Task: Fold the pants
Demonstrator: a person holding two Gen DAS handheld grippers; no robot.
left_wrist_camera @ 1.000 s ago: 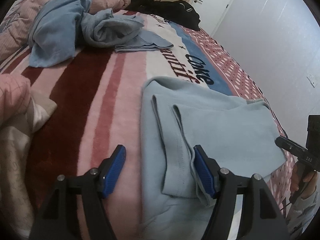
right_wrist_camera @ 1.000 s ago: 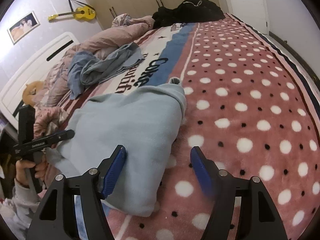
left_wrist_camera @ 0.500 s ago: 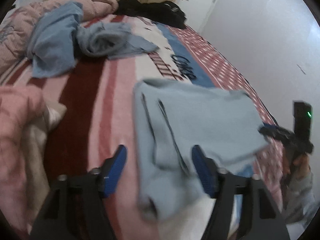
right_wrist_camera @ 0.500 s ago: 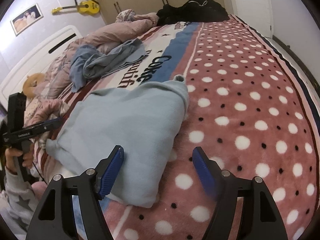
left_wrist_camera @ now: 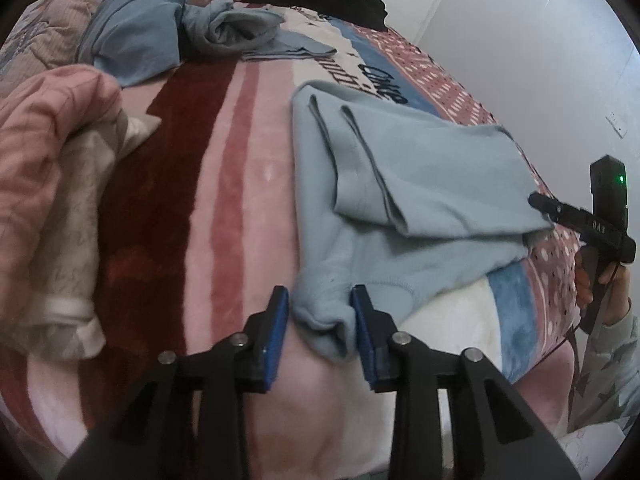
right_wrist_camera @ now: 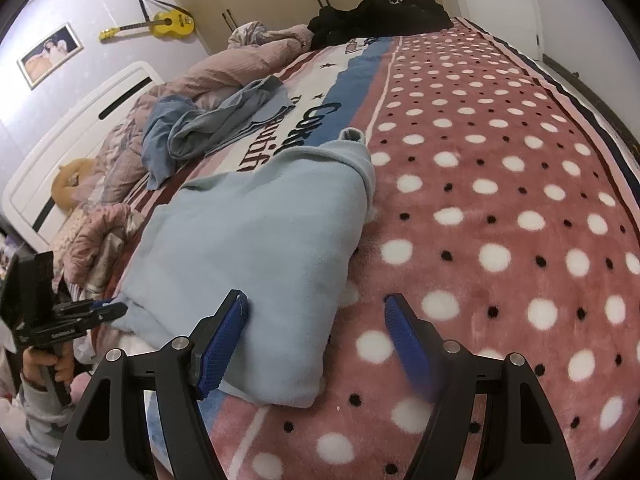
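Pants of pale blue fleece (left_wrist_camera: pixel 404 184), partly folded, lie on the plush striped and polka-dotted blanket (left_wrist_camera: pixel 224 184) covering the bed. In the left wrist view, the left hand-held gripper (left_wrist_camera: pixel 322 330) has a bunched corner of the pants between its blue pads; its jaws have just been closing, and the cloth fills the gap and touches both pads, so it grasps the pants. In the right wrist view, the right hand-held gripper (right_wrist_camera: pixel 316 344) stands released, jaws wide: its left pad rests against the near edge of the pants (right_wrist_camera: pixel 256 232), while its right pad hangs over bare dotted blanket (right_wrist_camera: pixel 500 208), apart from the cloth. Farther up the bed lies a crumpled heap of darker blue clothes (left_wrist_camera: pixel 168 36) beside a pink quilt (left_wrist_camera: pixel 44 148).
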